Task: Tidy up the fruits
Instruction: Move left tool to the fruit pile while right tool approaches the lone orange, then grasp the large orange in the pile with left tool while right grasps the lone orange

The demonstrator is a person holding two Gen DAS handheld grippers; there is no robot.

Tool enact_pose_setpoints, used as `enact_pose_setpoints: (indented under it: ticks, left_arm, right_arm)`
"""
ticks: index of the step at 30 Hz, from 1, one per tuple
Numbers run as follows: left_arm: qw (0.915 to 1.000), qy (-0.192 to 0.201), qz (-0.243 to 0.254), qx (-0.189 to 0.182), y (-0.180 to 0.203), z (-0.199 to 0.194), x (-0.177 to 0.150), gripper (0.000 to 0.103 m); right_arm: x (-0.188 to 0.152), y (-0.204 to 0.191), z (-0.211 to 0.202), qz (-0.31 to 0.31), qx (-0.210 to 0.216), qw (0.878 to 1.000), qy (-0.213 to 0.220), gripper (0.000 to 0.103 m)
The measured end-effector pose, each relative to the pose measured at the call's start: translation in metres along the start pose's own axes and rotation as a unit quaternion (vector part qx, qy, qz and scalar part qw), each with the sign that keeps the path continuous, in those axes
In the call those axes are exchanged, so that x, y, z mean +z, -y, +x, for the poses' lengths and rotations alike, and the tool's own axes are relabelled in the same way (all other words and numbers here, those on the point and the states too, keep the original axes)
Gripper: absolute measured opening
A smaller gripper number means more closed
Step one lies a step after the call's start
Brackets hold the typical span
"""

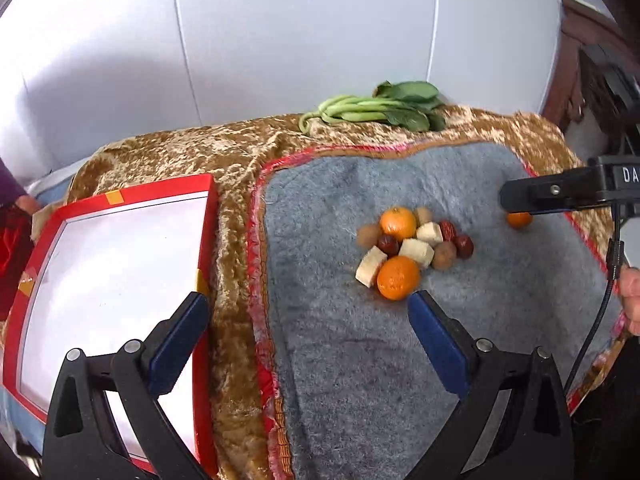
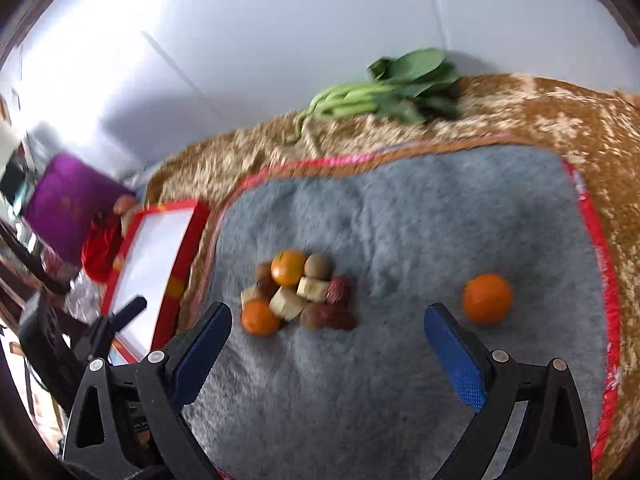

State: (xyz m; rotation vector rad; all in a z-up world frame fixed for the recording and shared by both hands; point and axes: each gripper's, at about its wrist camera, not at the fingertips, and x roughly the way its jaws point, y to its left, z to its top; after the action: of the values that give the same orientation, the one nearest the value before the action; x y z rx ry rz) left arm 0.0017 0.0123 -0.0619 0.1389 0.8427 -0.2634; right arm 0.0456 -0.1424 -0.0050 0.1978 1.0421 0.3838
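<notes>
A pile of fruit [image 1: 412, 248] lies on a grey fleece mat [image 1: 400, 380]: two oranges, pale banana chunks, dark red dates and brown round fruits. It also shows in the right wrist view [image 2: 298, 294]. A lone orange [image 2: 487, 298] lies to the right of the pile, partly hidden behind the right gripper in the left wrist view [image 1: 519, 220]. My left gripper [image 1: 308, 304] is open and empty, just short of the pile. My right gripper [image 2: 328, 316] is open and empty, near the pile, with the lone orange just beyond its right finger.
A red-rimmed white tray [image 1: 210, 240] lies left of the mat on a golden-brown cloth [image 1: 180, 156]. Leafy greens [image 1: 380, 108] lie at the back by the white wall. A purple and red bundle [image 2: 72, 208] sits at the far left.
</notes>
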Motion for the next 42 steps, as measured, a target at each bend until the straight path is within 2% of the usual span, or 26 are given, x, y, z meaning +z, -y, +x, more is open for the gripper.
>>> enact_pose_setpoints:
  ticks: [3, 7, 12, 16, 19, 22, 24, 25, 29, 37, 42]
  left_arm:
    - [0.9994, -0.013, 0.021, -0.026, 0.011, 0.006, 0.001, 0.101]
    - [0.9985, -0.029, 0.034, -0.032, 0.022, 0.021, 0.008, 0.101]
    - [0.9959, -0.044, 0.067, -0.041, 0.035, 0.035, 0.017, 0.100]
    - [0.9937, -0.052, 0.090, -0.042, 0.042, 0.043, 0.019, 0.089]
    - [0.9929, -0.064, 0.076, -0.065, 0.040, 0.047, 0.021, 0.081]
    - [0.9907, -0.069, 0.066, -0.097, 0.043, 0.044, 0.021, 0.078]
    - [0.9886, -0.069, 0.075, -0.110, 0.049, 0.041, 0.021, 0.076]
    - [0.9879, -0.071, 0.080, -0.112, 0.052, 0.042, 0.021, 0.070]
    - [0.9846, -0.085, 0.080, -0.130, 0.058, 0.050, 0.021, 0.059]
    - [0.9823, -0.084, 0.074, -0.150, 0.054, 0.055, 0.021, 0.056]
    - [0.9785, -0.081, 0.058, -0.181, 0.052, 0.051, 0.023, 0.056]
  right_arm:
    - [-0.004, -0.010, 0.016, 0.009, 0.006, 0.999, -0.031, 0.096]
    - [0.002, -0.007, 0.028, 0.043, 0.030, 0.997, -0.052, 0.096]
    - [0.006, 0.005, 0.031, 0.063, 0.033, 0.995, -0.064, 0.093]
    - [0.010, 0.027, 0.020, 0.088, 0.027, 0.994, -0.059, 0.089]
    - [0.015, 0.051, -0.002, 0.111, 0.022, 0.993, -0.030, 0.087]
    - [0.017, 0.076, -0.017, 0.132, -0.018, 0.991, -0.010, 0.087]
    - [0.015, 0.092, -0.017, 0.158, -0.021, 0.987, -0.015, 0.081]
    - [0.014, 0.098, -0.014, 0.170, -0.017, 0.985, -0.021, 0.077]
    - [0.014, 0.100, -0.002, 0.172, -0.023, 0.984, -0.040, 0.068]
    - [0.015, 0.101, 0.024, 0.181, -0.062, 0.979, -0.066, 0.057]
    - [0.015, 0.098, 0.032, 0.175, -0.066, 0.980, -0.075, 0.056]
